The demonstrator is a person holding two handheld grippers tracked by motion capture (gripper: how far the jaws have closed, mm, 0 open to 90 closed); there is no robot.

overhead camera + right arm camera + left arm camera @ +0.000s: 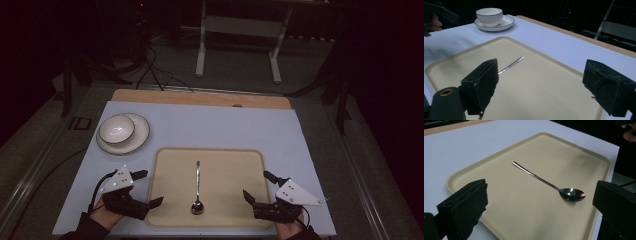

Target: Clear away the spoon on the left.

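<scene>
Nearest you, your left gripper (148, 189) sits at the tray's near left corner with its jaws spread wide and nothing between them; your right gripper (256, 187) mirrors it at the near right corner, jaws likewise spread and empty. Both are apart from the spoon.

Between them, the spoon (197, 186) lies flat on the beige tray (240, 162), near the middle, with its bowl toward you close to the near rim and its thin handle running straight away from you. In the left gripper view the spoon (549, 183) shows a polished, mirror-like bowl and a slim stem. Judge it light, rigid and slick: it will not bend or break, but polished metal can skate on the smooth tray and twist between the pads. It also lies very low, so you have little to get under.

Take hold across the handle, about midway or a little toward the bowl, where the balance looks best, with the jaws crossing the stem rather than running along it. Avoid the rounded bowl, which would likely squirt out.

Farther off, at the table's far left, a white bowl (116, 129) rests on a saucer (141, 134), well apart from the tray; those look fragile.
</scene>
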